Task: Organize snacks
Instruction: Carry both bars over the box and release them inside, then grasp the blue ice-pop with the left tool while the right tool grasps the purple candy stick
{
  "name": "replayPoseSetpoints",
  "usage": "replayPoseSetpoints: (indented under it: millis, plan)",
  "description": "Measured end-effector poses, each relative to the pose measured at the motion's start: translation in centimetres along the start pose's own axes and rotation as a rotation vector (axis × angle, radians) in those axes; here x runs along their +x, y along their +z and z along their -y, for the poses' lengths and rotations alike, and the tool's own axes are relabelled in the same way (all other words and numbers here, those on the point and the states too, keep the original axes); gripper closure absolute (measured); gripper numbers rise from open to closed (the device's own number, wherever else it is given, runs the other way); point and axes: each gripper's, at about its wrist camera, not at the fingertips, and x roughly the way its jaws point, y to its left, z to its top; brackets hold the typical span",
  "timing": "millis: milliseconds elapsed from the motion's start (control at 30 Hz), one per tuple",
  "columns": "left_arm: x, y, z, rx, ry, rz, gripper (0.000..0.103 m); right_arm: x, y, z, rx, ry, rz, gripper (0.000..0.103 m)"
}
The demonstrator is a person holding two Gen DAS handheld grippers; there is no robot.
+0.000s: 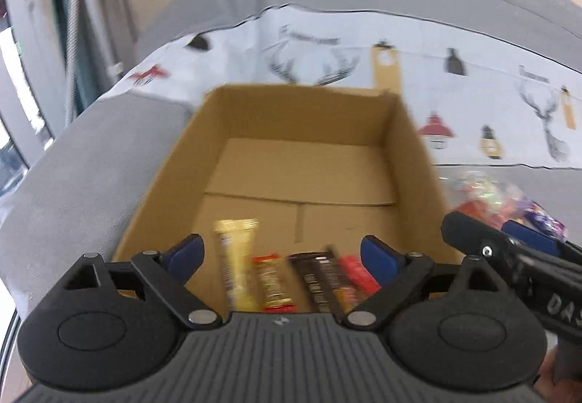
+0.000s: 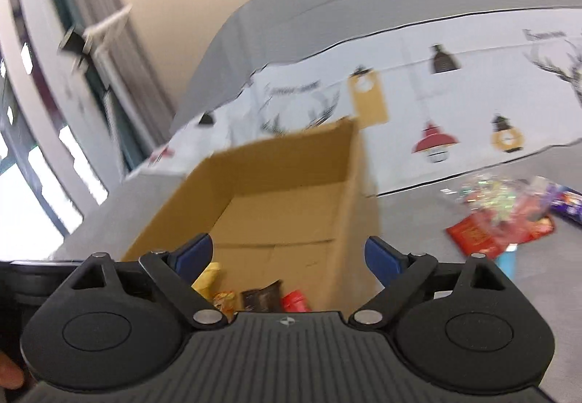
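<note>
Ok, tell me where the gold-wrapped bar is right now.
In the left wrist view the gold-wrapped bar lies in the cardboard box, leftmost of the snacks in a row, beside the red-and-gold bar.

The open brown cardboard box [image 1: 407,134] is showing plain tan walls. Inside it, a pale gold wrapped bar [image 1: 236,264], an orange-red wrapped bar [image 1: 272,284], a dark brown wrapped bar [image 1: 320,279] and a red wrapper [image 1: 358,274] are lying. The grey fabric sofa [image 1: 91,163] is wearing a white cloth printed with black antlers and red lamps [image 2: 454,83]. Blue pads are lining both black grippers.
</note>
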Motion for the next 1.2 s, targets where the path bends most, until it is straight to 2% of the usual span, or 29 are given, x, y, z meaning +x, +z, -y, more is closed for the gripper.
replayPoseSetpoints:
  millis: [100,200,267,467,567,733,800,867,967,1000,1033,1067,1133,1200]
  plan:
    - [-0.1,0.1,3.1,0.037,-0.004,0.012,0.008,-1.3,0.1,2.6,0.043,-0.022,0.02,0.011]
    - [0.4,0.4,6.8,0.099,-0.013,0.007,0.008,-2.5,-0.1,5.0,0.028,-0.054,0.037,0.012]
    - [0.3,0.7,9.4,0.145,-0.028,0.044,0.008,-3.1,0.4,7.5,0.05,-0.071,0.027,0.012]
    - [1.2,1.9,14.7,0.135,-0.218,0.055,0.008,-5.9,3.2,13.4,-0.006,-0.148,0.036,0.011]
    - [3.1,1.8,16.7,0.143,-0.263,0.013,0.008,-6.7,3.7,15.6,-0.086,-0.191,0.019,0.011]
    - [8.0,0.6,19.8,0.134,-0.322,-0.081,0.006,-6.1,3.1,19.0,-0.178,-0.238,-0.063,0.011]
    - [9.2,-0.2,22.0,0.246,-0.285,-0.034,0.005,-5.0,3.0,20.1,-0.211,-0.251,-0.092,0.011]
    - [11.2,-0.8,23.5,0.306,-0.329,-0.091,0.007,-3.8,3.0,21.1,-0.228,-0.264,-0.125,0.011]
    - [14.2,-1.4,23.8,0.249,-0.376,-0.163,0.017,-2.0,2.9,22.8,-0.264,-0.307,-0.17,0.013]
    - [15.4,-1.5,23.9,0.231,-0.387,-0.189,0.021,-1.4,2.9,23.4,-0.273,-0.311,-0.189,0.016]
    - [16.3,-1.7,23.9,0.216,-0.397,-0.216,0.029,-1.0,2.9,24.0,-0.278,-0.307,-0.203,0.022]
    - [17.3,-2.1,24.0,0.2,-0.41,-0.245,0.031,-0.5,2.9,24.5,-0.283,-0.304,-0.211,0.025]
    - [17.2,-2.4,24.1,0.219,-0.409,-0.187,0.031,0.4,3.0,25.7,-0.284,-0.296,-0.237,0.032]
    - [17.0,-3.0,24.2,0.242,-0.407,-0.157,0.034,1.6,3.1,26.8,-0.291,-0.304,-0.276,0.057]
